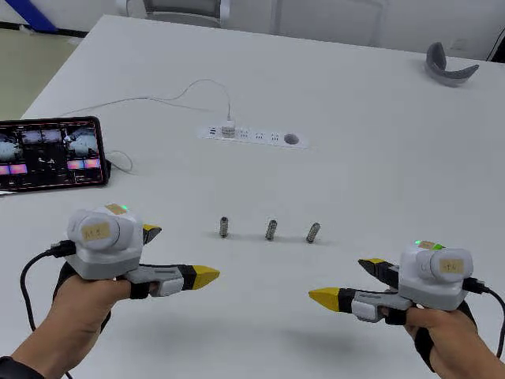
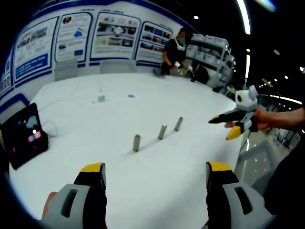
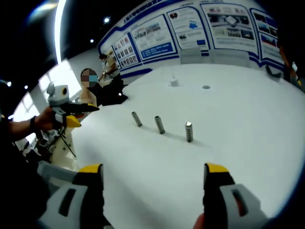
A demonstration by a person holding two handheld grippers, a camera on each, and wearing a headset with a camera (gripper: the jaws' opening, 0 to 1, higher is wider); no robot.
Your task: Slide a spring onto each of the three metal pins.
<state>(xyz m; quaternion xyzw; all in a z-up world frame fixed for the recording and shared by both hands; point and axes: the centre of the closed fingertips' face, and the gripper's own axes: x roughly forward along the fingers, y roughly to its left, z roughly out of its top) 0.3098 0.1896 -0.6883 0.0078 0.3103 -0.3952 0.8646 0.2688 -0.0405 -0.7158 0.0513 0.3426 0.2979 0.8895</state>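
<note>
Left gripper: jaws spread wide, gripping nothing, low at near left.
Right gripper: jaws likewise apart and empty, low at near right.
Pins: three in a left-to-right row, just beyond the gap between the grippers, touching neither; upright, long axes vertical, tips up.
Springs: one coiled around each pin.
Table: white, broad.
Power strip: farther back than the pins, white plug and cable in it.
Tablet: at the left edge, screen lit.
Room: posters along the wall.
</note>
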